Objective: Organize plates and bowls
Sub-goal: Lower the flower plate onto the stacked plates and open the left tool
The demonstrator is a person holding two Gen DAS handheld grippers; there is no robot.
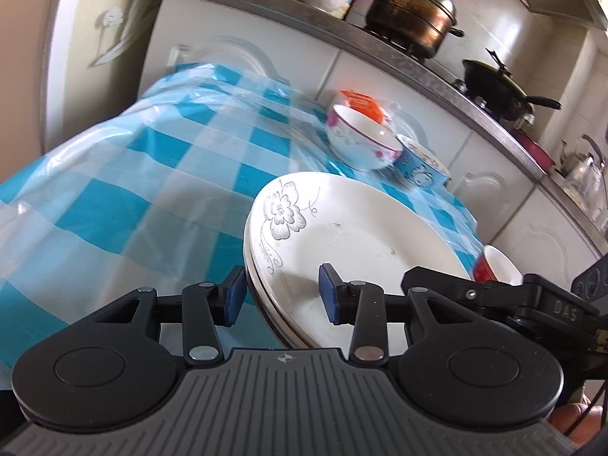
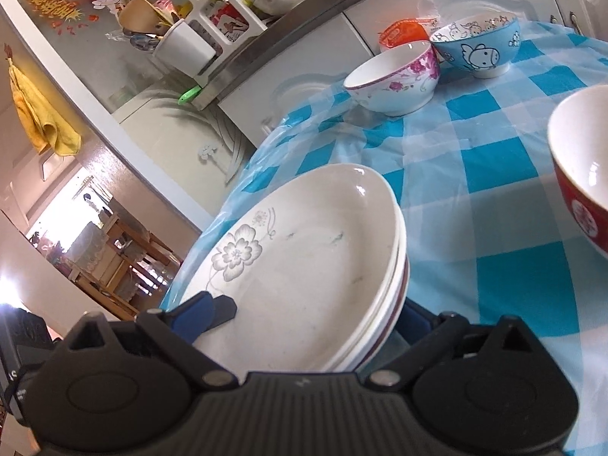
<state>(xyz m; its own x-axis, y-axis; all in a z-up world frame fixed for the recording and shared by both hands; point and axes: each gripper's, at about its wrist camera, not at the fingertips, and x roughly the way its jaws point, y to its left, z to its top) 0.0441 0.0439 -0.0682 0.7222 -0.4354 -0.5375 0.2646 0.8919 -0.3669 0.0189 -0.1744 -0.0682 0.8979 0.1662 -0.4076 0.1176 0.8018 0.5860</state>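
A stack of white plates (image 1: 361, 243) with a grey flower print sits on the blue checked tablecloth (image 1: 159, 174). My left gripper (image 1: 281, 298) is open, one pad over the top plate and one outside the rim. My right gripper (image 2: 304, 315) straddles the same stack (image 2: 304, 258) from the other side, jaws apart around the rim. A white bowl with purple flowers (image 1: 361, 144) (image 2: 395, 83), a blue cartoon bowl (image 1: 420, 169) (image 2: 478, 49) and a red bowl (image 1: 494, 266) (image 2: 585, 182) stand on the table.
An orange packet (image 1: 361, 104) lies behind the bowls. The counter (image 1: 380, 49) behind carries a steel pot (image 1: 410, 11), a black wok (image 1: 497, 91), a kettle (image 1: 581, 167) and a dish rack (image 2: 197, 34). The table edge falls off at the left.
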